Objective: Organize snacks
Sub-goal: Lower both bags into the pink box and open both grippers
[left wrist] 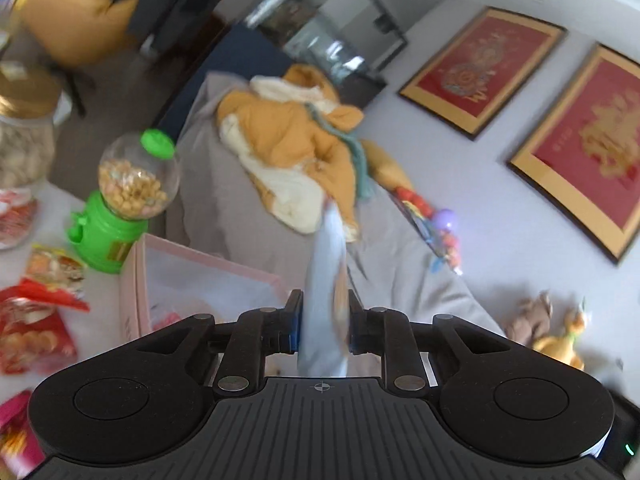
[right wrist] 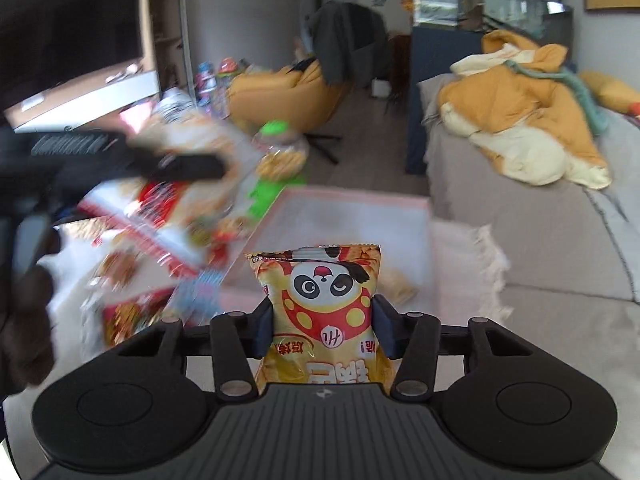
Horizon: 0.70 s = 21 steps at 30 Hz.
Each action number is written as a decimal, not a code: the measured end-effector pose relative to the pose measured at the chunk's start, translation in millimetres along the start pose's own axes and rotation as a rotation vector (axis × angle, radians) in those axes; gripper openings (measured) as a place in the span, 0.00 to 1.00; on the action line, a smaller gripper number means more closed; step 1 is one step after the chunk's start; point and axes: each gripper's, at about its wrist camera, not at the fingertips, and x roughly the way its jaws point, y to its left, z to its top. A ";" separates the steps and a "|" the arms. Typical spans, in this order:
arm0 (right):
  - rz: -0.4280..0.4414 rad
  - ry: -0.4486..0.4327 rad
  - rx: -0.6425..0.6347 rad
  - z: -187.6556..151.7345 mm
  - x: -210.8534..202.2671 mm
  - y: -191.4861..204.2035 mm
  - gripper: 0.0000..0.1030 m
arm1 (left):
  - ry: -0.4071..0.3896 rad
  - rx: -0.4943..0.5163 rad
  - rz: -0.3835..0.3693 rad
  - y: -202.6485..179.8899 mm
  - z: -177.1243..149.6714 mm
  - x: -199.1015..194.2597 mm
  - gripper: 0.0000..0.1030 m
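Observation:
My left gripper [left wrist: 324, 300] is shut on a thin snack packet [left wrist: 326, 264] that shows edge-on, pale and silvery, sticking up between the fingers. In the right wrist view the same gripper is a blurred dark finger [right wrist: 188, 168] across a red-and-white packet [right wrist: 168, 208] at the left. My right gripper [right wrist: 323, 304] is shut on a yellow snack bag with a panda face [right wrist: 328, 280], held upright. Beyond both grippers stands an open pink box [left wrist: 208, 266] [right wrist: 352, 200]; a few small packets lie at its bottom.
A green candy dispenser [left wrist: 120, 208] and a gold-lidded glass jar [left wrist: 24, 136] stand left of the box. Several red snack packets [left wrist: 36, 320] lie on the white table. A grey sofa [right wrist: 540, 240] with a yellow coat [right wrist: 520, 120] runs along the right.

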 end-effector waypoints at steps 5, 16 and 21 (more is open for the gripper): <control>-0.051 0.008 0.042 11.1 10.3 -15.2 0.48 | -0.079 0.023 0.159 36.8 -9.8 -19.9 0.23; -0.146 0.093 0.000 74.6 109.3 22.1 0.55 | -0.047 0.113 0.520 61.1 -65.8 -138.4 0.23; 0.064 0.164 -0.019 61.9 119.9 78.5 0.57 | 0.076 0.133 0.370 53.2 -102.0 -156.7 0.23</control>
